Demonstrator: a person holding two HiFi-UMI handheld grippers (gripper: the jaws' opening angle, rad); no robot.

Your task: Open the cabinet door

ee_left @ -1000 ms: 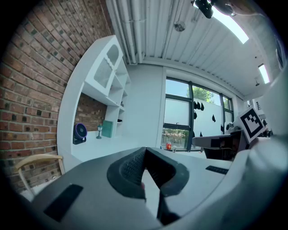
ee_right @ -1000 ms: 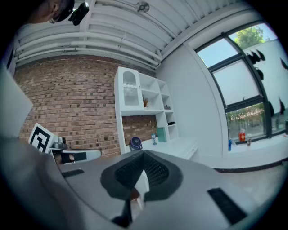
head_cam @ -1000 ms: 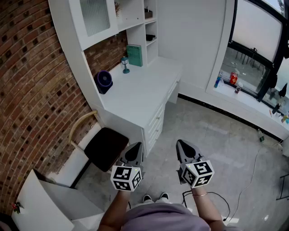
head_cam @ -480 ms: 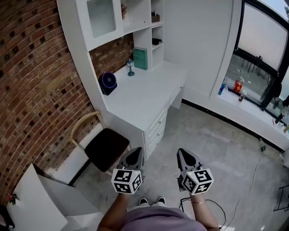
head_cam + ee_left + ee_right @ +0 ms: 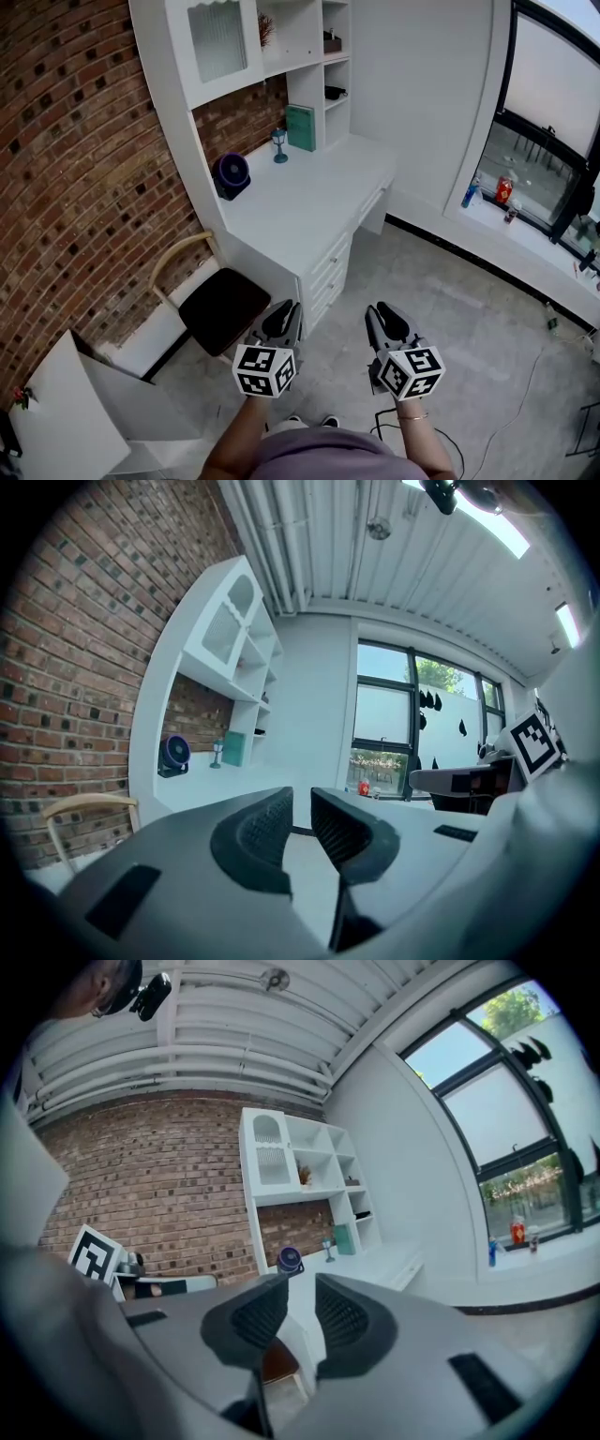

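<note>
The cabinet door point(image 5: 217, 42) is a white frame with ribbed frosted glass, closed, high on the shelf unit above the desk. It also shows in the left gripper view as the cabinet door point(image 5: 230, 630) and in the right gripper view as the cabinet door point(image 5: 268, 1155). My left gripper point(image 5: 284, 314) and right gripper point(image 5: 386, 314) are held side by side low over the floor, far short of the cabinet. Both point level toward the desk. The jaws of the left gripper point(image 5: 302, 810) and right gripper point(image 5: 302, 1305) have just been opening and stand slightly apart, with nothing between them.
A white desk point(image 5: 309, 202) with drawers stands under the cabinet, carrying a round blue fan point(image 5: 232, 174), a small lamp point(image 5: 279, 143) and a green book point(image 5: 301, 127). A dark-seated chair point(image 5: 221, 307) is at the desk's near end. Bottles point(image 5: 504, 190) stand on the window sill.
Both grippers' jaws, shut in the earlier frames, now show a narrow gap. The grippers have edged forward toward the desk, and the cabinet sits further right in the view.
</note>
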